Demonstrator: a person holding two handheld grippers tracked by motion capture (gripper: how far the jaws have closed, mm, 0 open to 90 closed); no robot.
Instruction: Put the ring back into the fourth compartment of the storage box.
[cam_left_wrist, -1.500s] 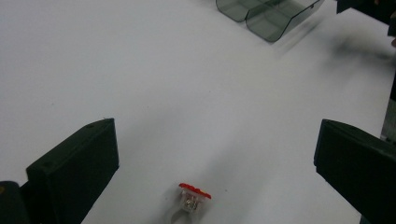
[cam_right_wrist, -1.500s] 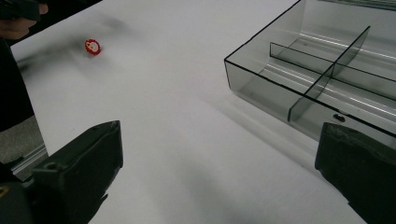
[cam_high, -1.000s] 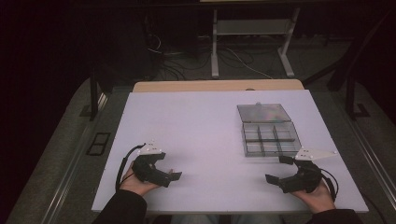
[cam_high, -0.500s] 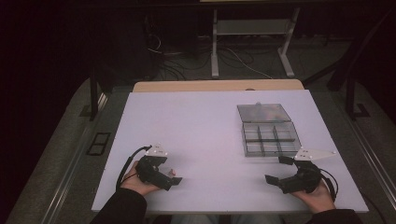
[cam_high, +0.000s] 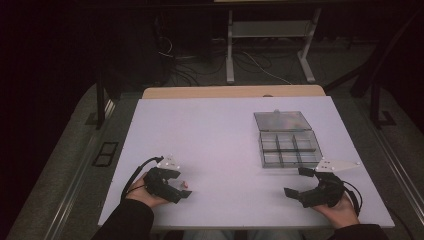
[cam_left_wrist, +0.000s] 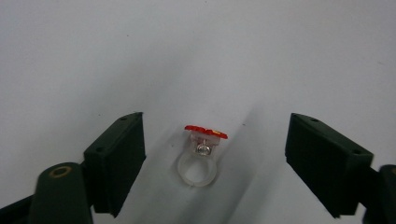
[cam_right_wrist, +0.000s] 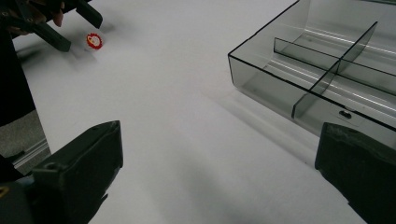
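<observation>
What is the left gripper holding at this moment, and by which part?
Nothing yet. The small clear plastic ring with a red top lies on the white table between the closing fingers of the left gripper, untouched.

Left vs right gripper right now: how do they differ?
The left gripper has a small clear plastic ring with a red top lying untouched between its jaws, which have just been closing; the right gripper brackets bare white table. The left's jaws look narrower. Both rest low on the table.

A lab: white table (cam_high: 225, 130), floor cables (cam_high: 250, 62), bare desk frame (cam_high: 270, 35).
</observation>
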